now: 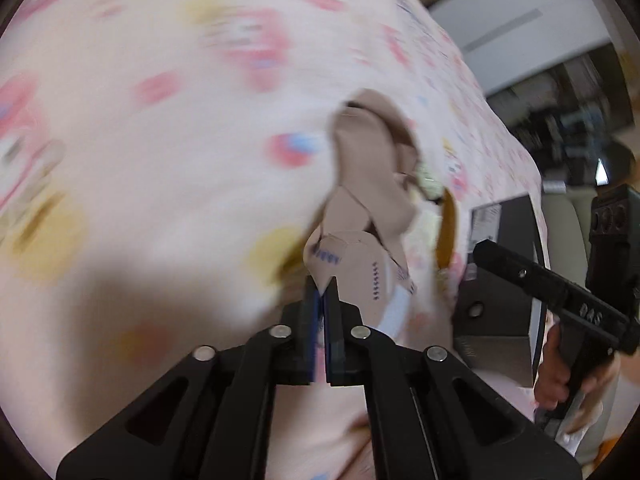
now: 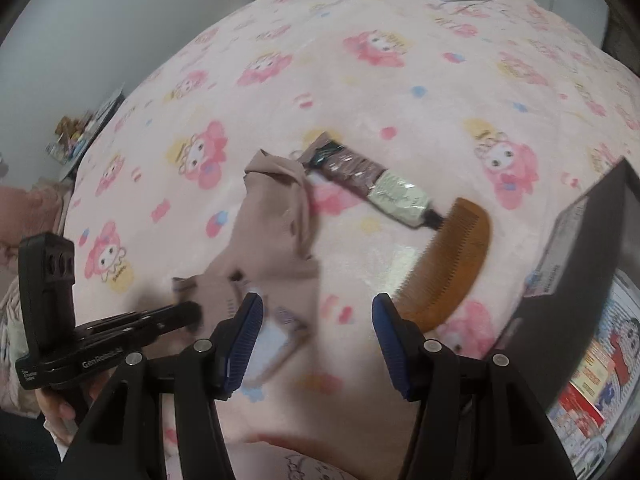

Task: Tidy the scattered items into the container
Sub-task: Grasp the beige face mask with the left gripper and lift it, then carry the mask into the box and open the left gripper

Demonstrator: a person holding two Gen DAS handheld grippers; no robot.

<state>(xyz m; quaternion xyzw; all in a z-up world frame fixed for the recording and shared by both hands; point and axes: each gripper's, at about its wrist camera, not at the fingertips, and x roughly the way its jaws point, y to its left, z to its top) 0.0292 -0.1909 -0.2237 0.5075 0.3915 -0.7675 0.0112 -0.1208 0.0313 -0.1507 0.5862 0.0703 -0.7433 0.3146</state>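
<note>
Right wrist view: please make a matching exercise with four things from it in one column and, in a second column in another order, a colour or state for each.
Things:
1. sock
2. comb
3. tube
4. right gripper

Descriptions:
A. brown, curved, with fine teeth
B. open, holding nothing
C. beige, pinched at one end by the left gripper
D. dark and pale green, lying on the pink blanket

Pairs: 1-C, 2-A, 3-D, 4-B
</note>
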